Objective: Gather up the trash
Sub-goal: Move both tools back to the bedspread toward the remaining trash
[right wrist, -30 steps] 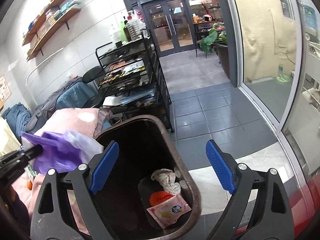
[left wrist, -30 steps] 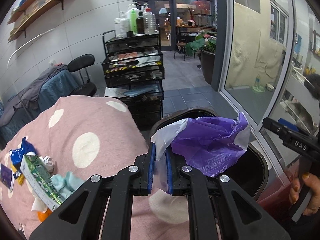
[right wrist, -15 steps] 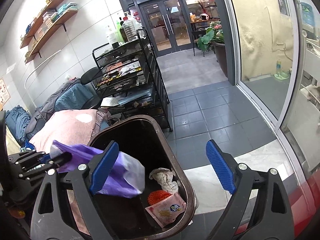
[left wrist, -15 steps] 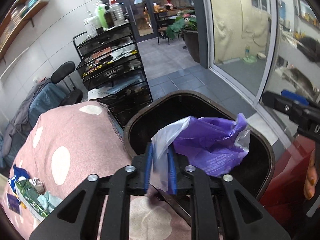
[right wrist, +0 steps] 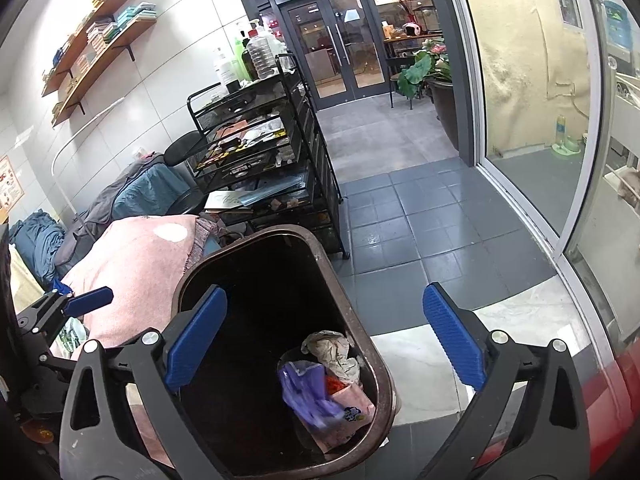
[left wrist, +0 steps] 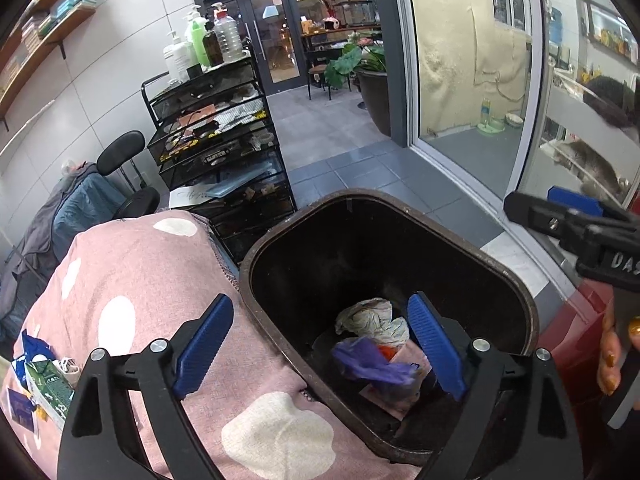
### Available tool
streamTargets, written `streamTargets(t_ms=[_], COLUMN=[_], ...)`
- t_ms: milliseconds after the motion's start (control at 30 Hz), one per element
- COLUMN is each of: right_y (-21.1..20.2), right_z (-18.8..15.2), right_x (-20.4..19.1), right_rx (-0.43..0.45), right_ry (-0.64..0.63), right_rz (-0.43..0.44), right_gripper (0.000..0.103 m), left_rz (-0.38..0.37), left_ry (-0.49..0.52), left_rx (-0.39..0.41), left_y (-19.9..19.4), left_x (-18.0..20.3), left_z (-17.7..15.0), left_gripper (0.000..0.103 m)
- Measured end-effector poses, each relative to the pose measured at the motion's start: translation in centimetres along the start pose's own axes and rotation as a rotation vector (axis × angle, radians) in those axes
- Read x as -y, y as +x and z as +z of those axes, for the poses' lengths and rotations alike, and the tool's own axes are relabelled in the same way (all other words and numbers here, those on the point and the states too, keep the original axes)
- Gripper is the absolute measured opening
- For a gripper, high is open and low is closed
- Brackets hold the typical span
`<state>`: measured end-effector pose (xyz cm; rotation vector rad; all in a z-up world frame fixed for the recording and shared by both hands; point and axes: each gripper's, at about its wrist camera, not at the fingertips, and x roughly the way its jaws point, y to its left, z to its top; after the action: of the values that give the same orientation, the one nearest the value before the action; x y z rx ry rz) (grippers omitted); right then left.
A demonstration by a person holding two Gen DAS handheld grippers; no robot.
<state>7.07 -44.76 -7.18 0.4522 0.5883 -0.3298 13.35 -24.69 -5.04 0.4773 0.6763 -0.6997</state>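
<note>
A dark brown trash bin (left wrist: 460, 240) (right wrist: 384, 392) stands beside a pink polka-dot blanket (left wrist: 140, 272). A purple plastic bag (left wrist: 372, 366) (right wrist: 306, 394) lies at the bin's bottom with crumpled paper (left wrist: 370, 318) and a pink wrapper (right wrist: 352, 412). My left gripper (left wrist: 320, 344) is open and empty above the bin's near rim. My right gripper (right wrist: 324, 340) is open and empty over the bin; it also shows at the right of the left wrist view (left wrist: 576, 212). More wrappers (left wrist: 40, 380) lie on the blanket at the far left.
A black wire cart (left wrist: 216, 152) with bottles on top stands behind the blanket, next to a black chair (left wrist: 124, 176). Grey tile floor (right wrist: 392, 216) runs to glass doors. A glass wall (left wrist: 472, 60) runs along the right.
My left gripper opened and let go of the purple bag, which dropped to the bottom of the bin. The right gripper stayed open over the bin.
</note>
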Motion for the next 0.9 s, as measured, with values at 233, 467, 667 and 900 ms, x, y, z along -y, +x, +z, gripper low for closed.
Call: streamTargets(t_ms=[233,467,667,900], right_y=[-0.1,0.1,0.4,0.3], right_z=[0.1,-0.2,-0.7,-1.5], right_x=[-1.2,-4.5,-8.4,-13.5], right_rx=[0.005,0.002,-0.001,-0.009], right_ry=[-0.01,-0.079,-0.151,-0.249], right_rz=[0.033,0.099,0.168,0.261], right_gripper=[0.097,0.097,0.097,0.097], left_rz=[0.05,0.063,0.096,0.144], left_ry=[-0.021,-0.135,-0.238,-0.381], left_rx=[0.088,0.142,0.166,0.145], left_y=[-3.3,-6.7,-8.8,-10.1], left_x=[-0.8,-3.7,-6.8,-11.3], left_z=[-0.2,-1.5,-3.3,-6.5], left_gripper=[0.096,0.098,0.098,0.098])
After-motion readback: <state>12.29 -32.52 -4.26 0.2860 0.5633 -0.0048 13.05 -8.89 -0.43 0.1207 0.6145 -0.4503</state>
